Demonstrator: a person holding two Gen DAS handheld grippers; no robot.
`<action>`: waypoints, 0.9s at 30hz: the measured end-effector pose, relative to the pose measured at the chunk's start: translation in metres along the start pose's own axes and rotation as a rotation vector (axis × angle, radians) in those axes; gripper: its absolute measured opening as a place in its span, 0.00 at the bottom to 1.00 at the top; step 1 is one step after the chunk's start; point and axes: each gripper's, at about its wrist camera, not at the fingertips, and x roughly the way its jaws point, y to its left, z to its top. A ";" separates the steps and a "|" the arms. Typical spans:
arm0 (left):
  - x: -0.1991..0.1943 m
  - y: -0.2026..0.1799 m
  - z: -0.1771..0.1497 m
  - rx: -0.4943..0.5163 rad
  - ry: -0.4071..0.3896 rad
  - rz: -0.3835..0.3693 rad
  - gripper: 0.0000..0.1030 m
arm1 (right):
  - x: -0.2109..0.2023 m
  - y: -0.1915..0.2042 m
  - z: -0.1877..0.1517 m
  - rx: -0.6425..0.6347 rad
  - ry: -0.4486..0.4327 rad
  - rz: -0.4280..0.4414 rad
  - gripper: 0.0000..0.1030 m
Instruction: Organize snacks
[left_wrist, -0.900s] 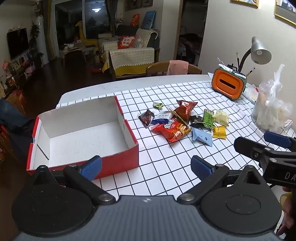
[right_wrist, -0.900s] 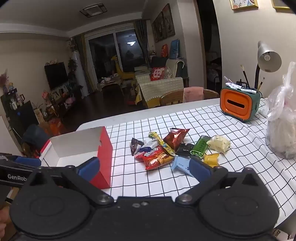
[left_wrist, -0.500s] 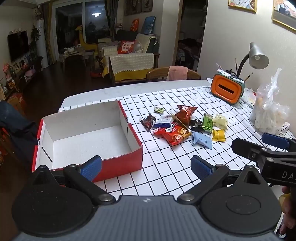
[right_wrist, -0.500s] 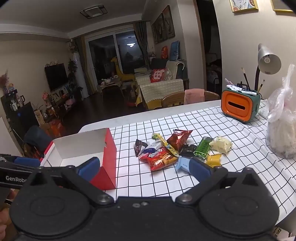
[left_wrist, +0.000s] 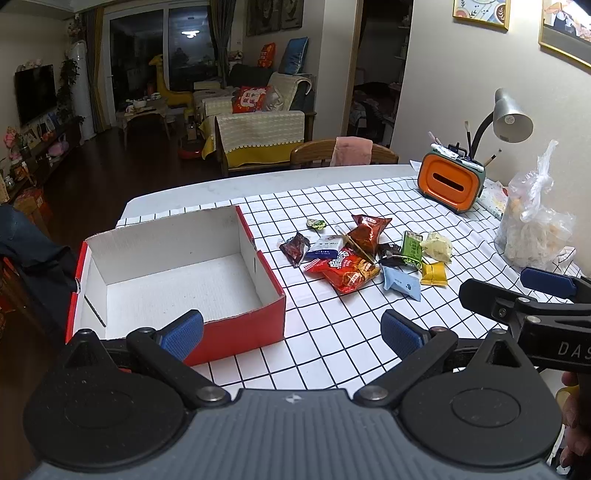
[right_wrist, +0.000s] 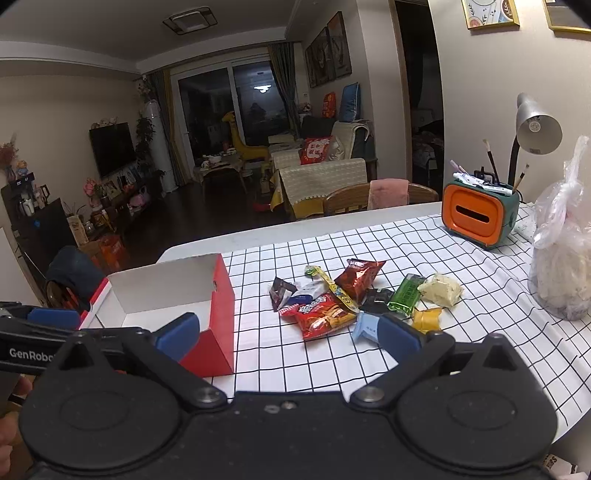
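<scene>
An empty red box with a white inside (left_wrist: 177, 280) sits on the checked tablecloth at the left; it also shows in the right wrist view (right_wrist: 221, 314). A heap of small snack packets lies to its right: a red crisp bag (left_wrist: 345, 271) (right_wrist: 321, 317), a brown-red bag (left_wrist: 367, 232), a green packet (left_wrist: 412, 245), a light blue packet (left_wrist: 400, 282) and a yellow one (left_wrist: 433, 274). My left gripper (left_wrist: 291, 334) is open and empty over the table's near edge. My right gripper (right_wrist: 288, 338) is open and empty, near the light blue packet (right_wrist: 364, 326).
An orange and green pen holder (left_wrist: 450, 184) and a desk lamp (left_wrist: 511, 116) stand at the back right. A knotted clear plastic bag (left_wrist: 535, 229) stands by the right edge. A wooden chair (left_wrist: 343, 153) is behind the table.
Both grippers have drawn back and risen a little; the box and snacks look farther away. Nothing on the table has moved.
</scene>
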 end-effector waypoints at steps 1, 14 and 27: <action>0.002 -0.002 0.001 0.000 -0.001 0.003 1.00 | 0.000 0.000 0.001 0.001 0.000 0.000 1.00; 0.005 -0.005 0.008 -0.011 -0.008 0.022 1.00 | 0.006 -0.004 0.009 -0.016 0.015 0.029 1.00; 0.009 -0.008 0.012 -0.011 -0.004 0.020 1.00 | 0.007 -0.010 0.013 -0.028 0.013 0.031 1.00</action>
